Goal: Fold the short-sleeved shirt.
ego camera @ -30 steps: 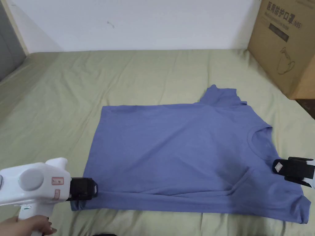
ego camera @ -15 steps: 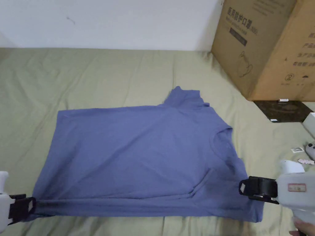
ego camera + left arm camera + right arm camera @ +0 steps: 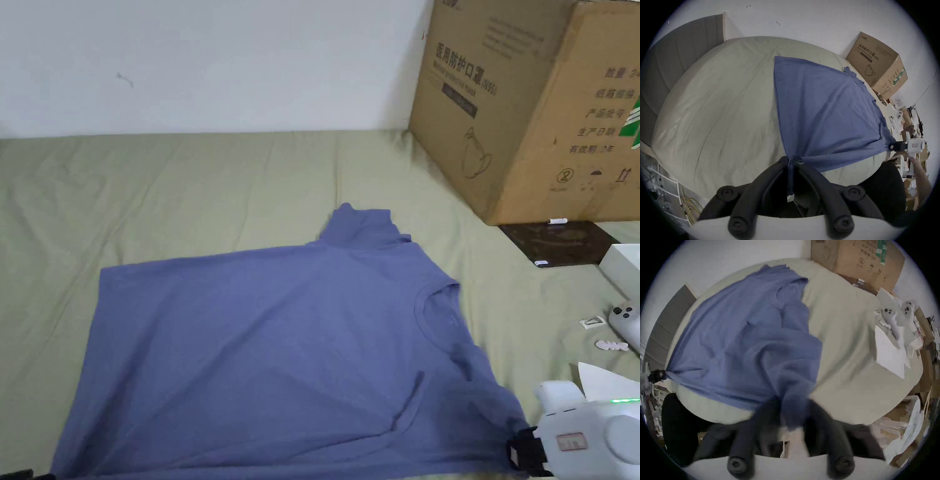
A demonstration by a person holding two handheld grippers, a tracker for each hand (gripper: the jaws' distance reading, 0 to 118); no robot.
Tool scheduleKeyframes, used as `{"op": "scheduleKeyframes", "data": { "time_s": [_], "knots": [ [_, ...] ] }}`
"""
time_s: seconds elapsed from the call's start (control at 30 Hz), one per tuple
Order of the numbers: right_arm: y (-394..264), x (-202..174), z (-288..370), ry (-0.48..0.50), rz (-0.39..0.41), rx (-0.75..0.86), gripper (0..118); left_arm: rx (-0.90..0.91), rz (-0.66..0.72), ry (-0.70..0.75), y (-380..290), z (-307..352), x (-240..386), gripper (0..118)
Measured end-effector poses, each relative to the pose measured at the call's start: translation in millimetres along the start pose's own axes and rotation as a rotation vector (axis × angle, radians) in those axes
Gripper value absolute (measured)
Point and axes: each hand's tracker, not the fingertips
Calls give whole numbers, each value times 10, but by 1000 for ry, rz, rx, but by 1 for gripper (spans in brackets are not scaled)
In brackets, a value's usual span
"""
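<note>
Left gripper view shows the left gripper (image 3: 791, 160) clenched on a thin bunch of the blue shirt (image 3: 823, 112) at its near hem corner, both jaws pressing the cloth, which runs taut from there toward the right gripper (image 3: 893, 147) at the far end of the same near edge. In the right gripper view, blurred by motion, a fold of the shirt (image 3: 743, 340) passes down between that gripper's jaws, so it appears to be grasping the sleeve-side corner, though the blur keeps me from being sure both jaws bear on it. The shirt lies spread on the green bedsheet (image 3: 206, 187), collar toward the cardboard box (image 3: 531, 106), with its near edge hanging between the two grips and the far sleeve flat on the bed. The main risk, as I judge it, is slip: each hold is on a small pinch of thin cloth, and uneven pull or a fast lift could tear one corner free and let the edge collapse into a crooked fold. A crease near the armpit could also get folded in. The small white items (image 3: 625, 315) beside the right gripper could be snagged by a wide swing.
</note>
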Motion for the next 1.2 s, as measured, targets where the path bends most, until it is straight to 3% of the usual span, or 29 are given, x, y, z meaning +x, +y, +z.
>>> {"op": "scheduleKeyframes", "data": {
  "time_s": [0.03, 0.23, 0.37, 0.57, 0.83, 1.0, 1.03, 1.07, 1.1, 1.13, 1.2],
  "knots": [
    [-6, 15, 52, 68, -7, 11, 3, 8, 7, -14, -9, 14, 4, 4],
    [-10, -46, 315, 54, 21, 54, 3, 5, -2, 19, 72, 45, 31, 4],
    [87, 22, 514, 147, -67, 114, 3, 27, 15, -1, 145, 103, -35, 4],
    [607, 31, 651, 191, -112, 162, 3, 44, 35, -29, 616, 43, -41, 4],
    [1866, -207, 6, 149, -114, 118, 3, 17, 43, -23, 1624, -701, -115, 4],
    [2338, -278, -601, 107, -162, 25, 3, -2, 65, 15, 1938, -1147, -180, 6],
    [2368, -290, -664, 99, -193, 30, 3, -3, 85, 7, 1947, -1198, -191, 15],
    [2377, -271, -712, 98, -208, 35, 6, 2, 104, 1, 1951, -1220, -202, 35],
    [2373, -287, -727, 90, -220, 47, 11, 14, 122, 8, 1940, -1227, -207, 74],
    [2338, -319, -719, 63, -218, 77, 14, 30, 136, 10, 1924, -1231, -221, 93],
    [2317, -254, -758, 34, -178, 109, 36, 74, 160, 12, 1843, -1151, -229, 97]
  ]
}}
